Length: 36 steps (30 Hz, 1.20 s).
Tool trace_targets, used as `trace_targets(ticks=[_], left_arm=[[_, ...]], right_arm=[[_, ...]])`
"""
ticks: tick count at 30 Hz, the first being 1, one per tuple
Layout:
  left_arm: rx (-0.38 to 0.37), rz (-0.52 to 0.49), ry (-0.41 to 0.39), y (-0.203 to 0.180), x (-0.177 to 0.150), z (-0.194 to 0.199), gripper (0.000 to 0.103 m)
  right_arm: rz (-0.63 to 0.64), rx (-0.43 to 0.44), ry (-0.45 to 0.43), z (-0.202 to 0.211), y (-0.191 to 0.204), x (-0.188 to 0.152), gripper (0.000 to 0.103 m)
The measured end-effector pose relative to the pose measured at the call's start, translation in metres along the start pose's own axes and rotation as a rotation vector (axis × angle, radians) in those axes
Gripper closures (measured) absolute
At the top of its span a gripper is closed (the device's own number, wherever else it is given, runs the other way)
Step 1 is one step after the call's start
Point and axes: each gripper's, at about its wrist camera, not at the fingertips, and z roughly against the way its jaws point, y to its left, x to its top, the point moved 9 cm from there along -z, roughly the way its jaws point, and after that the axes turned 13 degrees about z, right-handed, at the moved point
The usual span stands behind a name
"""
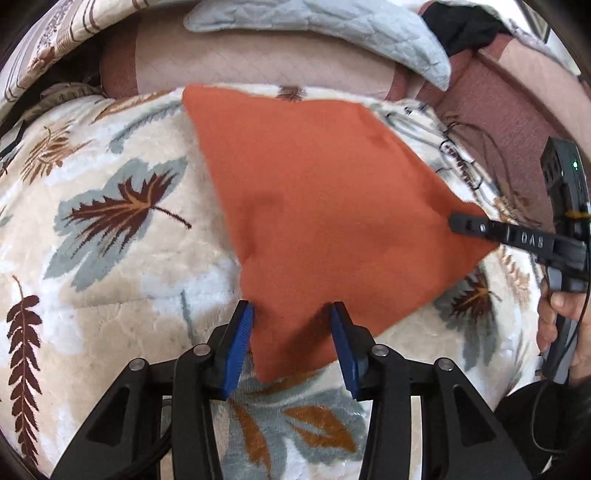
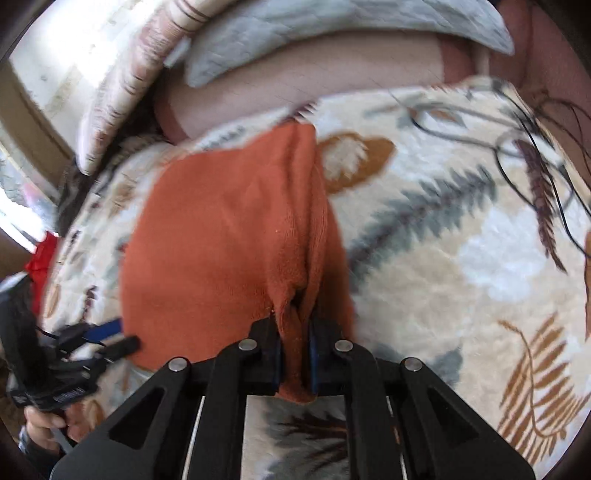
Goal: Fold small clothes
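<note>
An orange cloth [image 1: 314,206] lies spread on a leaf-patterned blanket [image 1: 110,221]. My left gripper [image 1: 291,347] is open, its blue pads [image 1: 240,343] standing either side of the cloth's near corner. My right gripper [image 2: 295,358] is shut on the orange cloth [image 2: 229,251], pinching a bunched corner between its pads and lifting a ridge of fabric. The right gripper also shows in the left wrist view [image 1: 465,223] at the cloth's right corner. The left gripper shows in the right wrist view [image 2: 114,336] at the cloth's lower left edge.
A grey quilted pillow [image 1: 332,26] and a pink cushion [image 1: 258,66] lie beyond the blanket. Thin black cables [image 2: 535,147] lie on the blanket's far right. A patterned cover [image 1: 55,44] is at the far left. A red item [image 2: 42,258] sits at the left edge.
</note>
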Motion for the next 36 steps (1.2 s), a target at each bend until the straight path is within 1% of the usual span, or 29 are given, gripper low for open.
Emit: trace_targets(ticks=[2,4,7,9,11,12,14,15,16,18,20,21,23,25,26,28,30,31,33,35,36], left_arm=[[0.019,0.007,0.014,0.002,-0.002,-0.011,0.06],[0.024,0.011,0.011,0.003,-0.003,-0.018,0.065],[0.038,-0.002,-0.004,0.002,-0.002,-0.019,0.067],[0.039,-0.016,-0.007,0.002,-0.001,-0.014,0.071],[0.039,-0.028,-0.023,0.002,0.002,-0.005,0.072],[0.045,-0.035,-0.049,0.002,0.007,0.003,0.072],[0.057,-0.05,-0.104,0.002,0.018,0.019,0.072],[0.057,-0.054,-0.131,0.0,0.025,0.027,0.072],[0.049,-0.055,-0.15,-0.002,0.034,0.033,0.072],[0.038,-0.055,-0.168,-0.009,0.05,0.037,0.072],[0.04,-0.049,-0.162,-0.013,0.065,0.032,0.072],[0.039,-0.042,-0.158,-0.015,0.073,0.028,0.072],[0.052,-0.031,-0.147,-0.017,0.086,0.014,0.078],[0.065,-0.025,-0.14,-0.018,0.092,0.002,0.08],[0.069,-0.027,-0.141,-0.018,0.095,-0.004,0.08],[0.084,-0.029,-0.133,-0.016,0.096,-0.012,0.08],[0.112,-0.028,-0.097,-0.009,0.095,-0.029,0.078],[0.117,-0.029,-0.088,-0.007,0.094,-0.034,0.077],[0.123,-0.033,-0.092,-0.005,0.096,-0.039,0.076],[0.134,-0.048,-0.091,-0.006,0.099,-0.041,0.076],[0.135,-0.057,-0.096,-0.007,0.1,-0.039,0.076]], right_arm=[[0.003,-0.004,0.045,-0.014,-0.004,-0.008,0.091],[0.028,-0.025,0.076,-0.025,-0.005,-0.013,0.091],[0.078,-0.063,0.105,-0.033,-0.005,-0.017,0.091],[0.101,-0.082,0.105,-0.03,-0.004,-0.018,0.089],[0.119,-0.098,0.097,-0.025,-0.003,-0.015,0.085],[0.118,-0.1,0.093,-0.023,-0.002,-0.013,0.081],[0.123,-0.117,0.067,-0.013,-0.001,-0.007,0.073],[0.128,-0.135,0.054,-0.01,-0.001,-0.004,0.065],[0.136,-0.153,0.036,-0.005,-0.001,0.0,0.06],[0.14,-0.173,-0.01,0.003,-0.002,0.015,0.059],[0.135,-0.177,-0.051,0.006,-0.003,0.033,0.059],[0.131,-0.175,-0.066,0.007,-0.001,0.04,0.059],[0.129,-0.138,-0.101,0.001,0.005,0.059,0.059],[0.122,-0.089,-0.108,-0.011,0.011,0.069,0.059],[0.12,-0.058,-0.097,-0.02,0.015,0.07,0.059],[0.124,-0.026,-0.075,-0.035,0.02,0.069,0.059],[0.133,-0.015,-0.026,-0.055,0.021,0.064,0.061],[0.132,-0.014,0.012,-0.068,0.017,0.058,0.063],[0.111,0.019,0.016,-0.074,0.014,0.056,0.063],[0.083,0.044,0.012,-0.066,0.013,0.06,0.063],[0.074,0.05,-0.005,-0.062,0.012,0.063,0.063]])
